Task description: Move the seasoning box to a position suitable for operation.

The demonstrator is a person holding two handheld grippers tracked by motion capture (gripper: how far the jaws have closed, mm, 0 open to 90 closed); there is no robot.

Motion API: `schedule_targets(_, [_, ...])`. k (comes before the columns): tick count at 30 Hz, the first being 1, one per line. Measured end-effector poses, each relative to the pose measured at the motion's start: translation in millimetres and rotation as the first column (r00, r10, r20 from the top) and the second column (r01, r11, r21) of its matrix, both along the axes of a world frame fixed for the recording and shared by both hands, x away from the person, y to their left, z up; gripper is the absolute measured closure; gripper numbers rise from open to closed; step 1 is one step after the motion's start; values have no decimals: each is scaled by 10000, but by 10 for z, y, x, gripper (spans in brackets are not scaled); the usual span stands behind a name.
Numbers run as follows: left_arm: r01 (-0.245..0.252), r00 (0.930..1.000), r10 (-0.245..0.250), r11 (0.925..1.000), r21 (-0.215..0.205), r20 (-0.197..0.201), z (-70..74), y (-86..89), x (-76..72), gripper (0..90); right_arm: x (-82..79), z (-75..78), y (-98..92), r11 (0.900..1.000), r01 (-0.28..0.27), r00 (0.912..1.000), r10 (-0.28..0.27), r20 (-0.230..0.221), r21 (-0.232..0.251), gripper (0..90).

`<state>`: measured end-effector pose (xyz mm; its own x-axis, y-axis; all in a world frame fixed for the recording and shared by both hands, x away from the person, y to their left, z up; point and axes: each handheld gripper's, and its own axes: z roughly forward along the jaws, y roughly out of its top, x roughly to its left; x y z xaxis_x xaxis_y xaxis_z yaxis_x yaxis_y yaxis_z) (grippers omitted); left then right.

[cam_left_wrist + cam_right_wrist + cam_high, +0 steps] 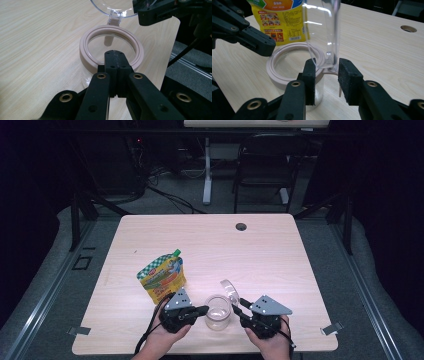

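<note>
A clear jar [218, 312] with a beige rim [85, 47] stands near the table's front edge. Its hinged clear lid [229, 287] is swung up and stands open. My left gripper [204, 309] comes in from the jar's left, jaws shut together with nothing between them, tips [114, 53] resting at the near side of the rim. My right gripper [236, 306] comes from the right. Its pads [326, 70] sit on either side of the lid's lower edge [332, 30] by the hinge and hold it upright.
A yellow food pouch [162, 277] with a green cap stands just behind the left gripper, close to the jar. The wooden table [280, 260] has a cable hole [241, 226] at the back. A chair [265, 160] stands beyond the table.
</note>
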<state>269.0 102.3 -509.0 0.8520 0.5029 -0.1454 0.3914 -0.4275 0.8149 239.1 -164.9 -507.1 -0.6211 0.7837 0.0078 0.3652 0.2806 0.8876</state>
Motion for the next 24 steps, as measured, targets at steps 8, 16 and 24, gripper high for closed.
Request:
schedule_targets(8, [-3,10000,3,10000,-5,1,-1,1,1,900,43,-9,-85,9992,226,9996,-221,-155,337,710])
schedule_targets(16, [-2,10000,2,10000,7,16,0,0,-2,900,45,-64,-91,9998,0,9992,9,-395,216,685])
schedule_targets(24, [-20,9999,20,10000,-17,169,-9,4,-12,900,99,-182,-104,9995,32,9977,-53,-670,-319,692])
